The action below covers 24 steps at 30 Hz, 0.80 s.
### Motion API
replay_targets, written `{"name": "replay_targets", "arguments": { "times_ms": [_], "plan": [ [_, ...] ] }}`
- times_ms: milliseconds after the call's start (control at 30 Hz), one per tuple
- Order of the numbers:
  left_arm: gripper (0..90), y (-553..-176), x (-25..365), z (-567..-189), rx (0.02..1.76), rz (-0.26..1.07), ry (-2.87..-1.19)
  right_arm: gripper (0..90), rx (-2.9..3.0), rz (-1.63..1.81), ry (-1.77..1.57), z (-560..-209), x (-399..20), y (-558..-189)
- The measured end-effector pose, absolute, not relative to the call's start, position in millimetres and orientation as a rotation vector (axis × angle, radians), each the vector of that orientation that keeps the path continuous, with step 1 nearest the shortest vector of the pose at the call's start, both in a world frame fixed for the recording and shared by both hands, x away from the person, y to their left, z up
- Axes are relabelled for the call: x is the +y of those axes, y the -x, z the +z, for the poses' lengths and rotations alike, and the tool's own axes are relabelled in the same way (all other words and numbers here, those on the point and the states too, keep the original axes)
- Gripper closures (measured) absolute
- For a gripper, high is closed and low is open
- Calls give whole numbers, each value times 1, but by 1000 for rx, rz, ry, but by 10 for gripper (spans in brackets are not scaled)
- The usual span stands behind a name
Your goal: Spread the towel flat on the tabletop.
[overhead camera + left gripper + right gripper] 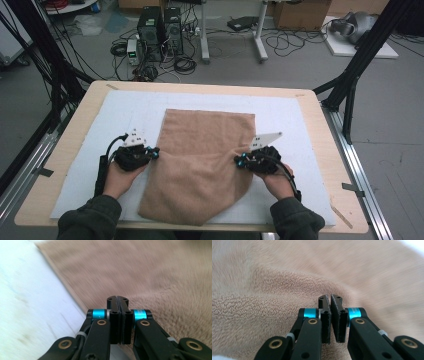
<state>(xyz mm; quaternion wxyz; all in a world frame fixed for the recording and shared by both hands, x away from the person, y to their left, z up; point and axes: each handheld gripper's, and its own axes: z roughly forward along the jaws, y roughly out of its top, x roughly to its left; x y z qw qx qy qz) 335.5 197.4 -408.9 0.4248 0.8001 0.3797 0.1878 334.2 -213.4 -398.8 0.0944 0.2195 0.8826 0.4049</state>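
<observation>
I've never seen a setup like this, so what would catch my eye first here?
A tan towel lies spread on the white mat in the middle of the wooden table. A person's hands hold the left gripper at its left edge and the right gripper at its rumpled right edge, both with jaws shut. Beyond the table, computer towers stand among tangled cables.

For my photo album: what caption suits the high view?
A person's two tongs, left and right, shut at opposite edges of a tan towel.

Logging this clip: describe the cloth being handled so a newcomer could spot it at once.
On the wooden table lies a white mat. In its middle lies a tan towel, with the left gripper and right gripper at its side edges. It is the mat's one soft, fuzzy brown thing.
</observation>
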Motion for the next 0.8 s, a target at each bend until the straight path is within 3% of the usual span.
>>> {"name": "replay_targets", "arguments": {
  "times_ms": [100, 233, 300, 333, 367, 433, 600, 633, 800],
  "plan": [
    [886, -360, 195, -398, 996, 543, -1949, 867, 2512, 1189, -739, -382, -216, -364],
    [880, -397, 190, -405, 1093, 595, -1925, 855, 2491, 1137, -905, -397, -212, -405],
    [745, -406, 190, -413, 1139, 576, -1947, 790, 2531, 1081, -955, -412, -213, -418],
    [712, -407, 192, -415, 1145, 533, -1955, 705, 2532, 1071, -993, -417, -215, -420],
    [700, -405, 195, -415, 1131, 502, -1959, 689, 2519, 1087, -1032, -417, -218, -420],
    [653, -395, 199, -412, 1081, 496, -1974, 621, 2478, 1148, -1015, -410, -222, -411],
    [591, -357, 206, -399, 976, 435, -1982, 591, 2419, 1222, -895, -387, -226, -375],
    [544, -347, 205, -398, 954, 432, -1977, 572, 2430, 1257, -836, -382, -226, -356],
    [465, -302, 198, -401, 867, 384, -1996, 550, 2473, 1288, -739, -390, -220, -318]
  ]
}}
